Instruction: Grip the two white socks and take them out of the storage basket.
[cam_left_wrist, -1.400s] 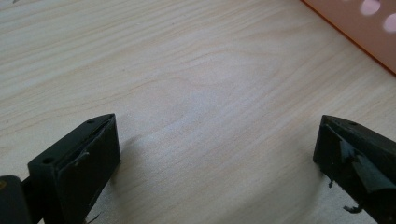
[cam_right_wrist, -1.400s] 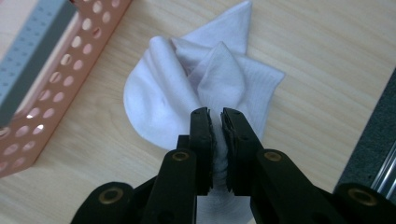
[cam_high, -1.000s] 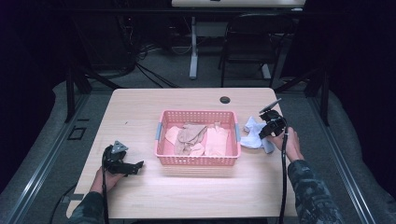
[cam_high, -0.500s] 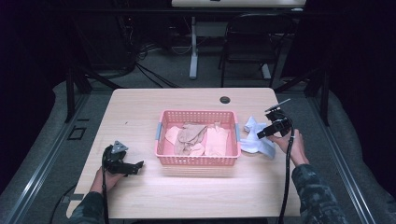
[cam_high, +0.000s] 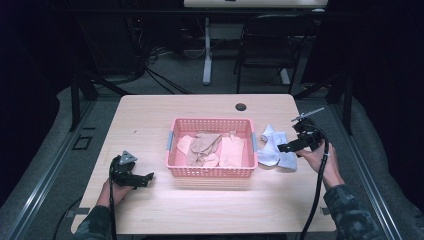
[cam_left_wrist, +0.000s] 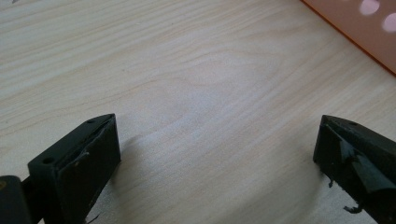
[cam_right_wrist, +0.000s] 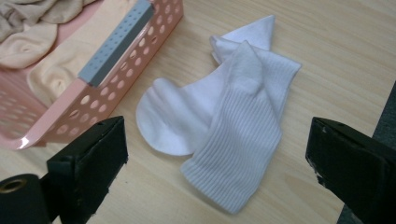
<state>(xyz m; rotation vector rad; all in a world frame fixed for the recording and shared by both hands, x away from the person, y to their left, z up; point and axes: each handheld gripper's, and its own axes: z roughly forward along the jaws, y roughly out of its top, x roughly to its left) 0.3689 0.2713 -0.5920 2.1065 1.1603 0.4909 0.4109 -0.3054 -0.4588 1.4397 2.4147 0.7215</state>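
A pink perforated basket (cam_high: 211, 172) stands mid-table, holding beige and tan socks (cam_high: 210, 147). Just right of it, white socks (cam_high: 275, 150) lie loose in a small heap on the wood. My right gripper (cam_high: 286, 148) hovers at their right edge, pointing left. Its jaws have just been opening and are wide apart with nothing between them. In the right gripper view the white socks (cam_right_wrist: 233, 126) lie on the table below the right gripper (cam_right_wrist: 217, 140), beside the basket wall (cam_right_wrist: 116, 88). My left gripper (cam_high: 146, 179) rests open on bare wood at the front left, empty in its own view (cam_left_wrist: 217, 133).
A black grommet hole (cam_high: 241, 106) sits near the table's back edge. The basket's corner (cam_left_wrist: 369, 37) lies ahead and right of the left gripper. Beyond the table are a chair (cam_high: 265, 55) and a desk leg. The table's right edge runs close under my right hand.
The right gripper let go of the white socks, opened, and rose to the right away from the basket. The socks now lie spread on the table. The left gripper stayed put.
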